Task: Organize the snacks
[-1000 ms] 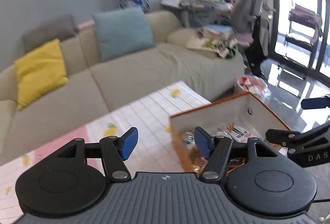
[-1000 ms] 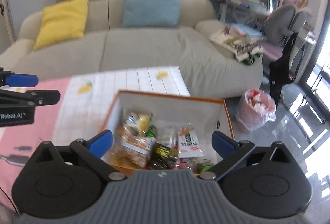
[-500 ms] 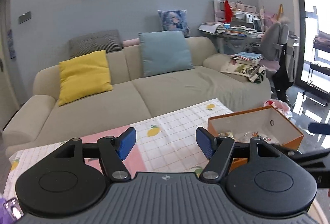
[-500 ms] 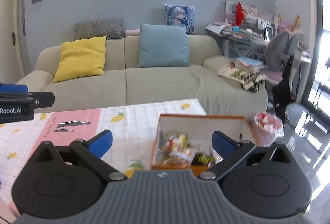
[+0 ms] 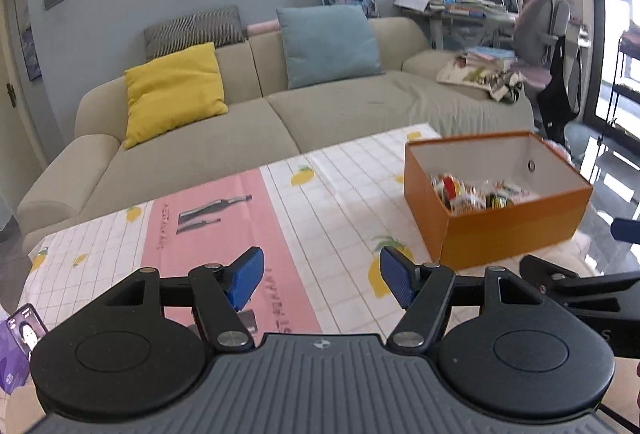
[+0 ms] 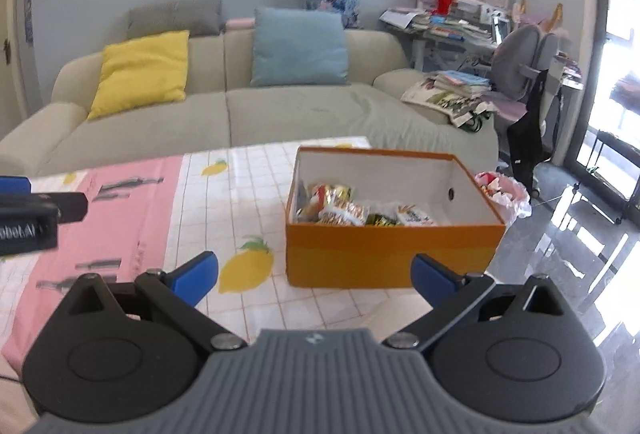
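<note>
Snacks (image 6: 352, 208) lie heaped inside the orange box (image 6: 384, 254), which stands at the far right corner of the surface (image 5: 332, 186), its long axis running across the right wrist view. Right gripper (image 6: 314, 274) faces the box head-on, near wall just beyond its fingers (image 6: 196, 272); these are spread wide with nothing between them. Left gripper (image 5: 322, 282) points at bare cloth, so the box lies ahead and to its right. Its fingers (image 5: 246, 280) have just been opening, stand moderately apart and hold nothing. Judgement: the right hand is nearer and better aligned for any reach into the box.
</note>
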`<state>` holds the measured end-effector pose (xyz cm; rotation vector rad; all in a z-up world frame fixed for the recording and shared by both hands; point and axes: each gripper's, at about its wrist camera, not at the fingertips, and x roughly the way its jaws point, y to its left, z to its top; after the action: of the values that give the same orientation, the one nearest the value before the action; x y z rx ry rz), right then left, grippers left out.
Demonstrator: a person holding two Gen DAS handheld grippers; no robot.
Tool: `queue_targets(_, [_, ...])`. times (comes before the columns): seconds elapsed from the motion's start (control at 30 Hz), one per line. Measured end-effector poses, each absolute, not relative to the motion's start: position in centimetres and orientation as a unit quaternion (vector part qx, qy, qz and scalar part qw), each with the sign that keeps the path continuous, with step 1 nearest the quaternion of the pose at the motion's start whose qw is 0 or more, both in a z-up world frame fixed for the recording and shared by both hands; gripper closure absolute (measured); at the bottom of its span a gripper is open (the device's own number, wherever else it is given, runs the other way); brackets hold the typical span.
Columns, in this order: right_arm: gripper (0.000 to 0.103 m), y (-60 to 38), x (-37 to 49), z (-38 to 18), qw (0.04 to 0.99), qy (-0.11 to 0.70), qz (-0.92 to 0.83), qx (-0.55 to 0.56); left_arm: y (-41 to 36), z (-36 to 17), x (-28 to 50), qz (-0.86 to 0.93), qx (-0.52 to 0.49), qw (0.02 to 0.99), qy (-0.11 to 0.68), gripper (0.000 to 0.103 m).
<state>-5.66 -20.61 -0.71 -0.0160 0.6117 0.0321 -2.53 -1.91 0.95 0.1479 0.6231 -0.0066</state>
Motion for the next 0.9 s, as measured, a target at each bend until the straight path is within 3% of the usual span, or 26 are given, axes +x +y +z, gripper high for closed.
queue_targets(0.37, [0.003, -19.5, -6.0, -2.0, 0.950, 0.312, 0.020, -0.023, -1.3, -1.4, -2.6, -0.009, 0.044, 0.934, 0.354, 0.025])
queue_targets(0.9, [0.003, -19.4, -6.4, -1.3, 0.955, 0.294, 0.017, -0.030, -1.3, -1.2, -2.6, -0.007, 0.041, 0.933, 0.356, 0.025])
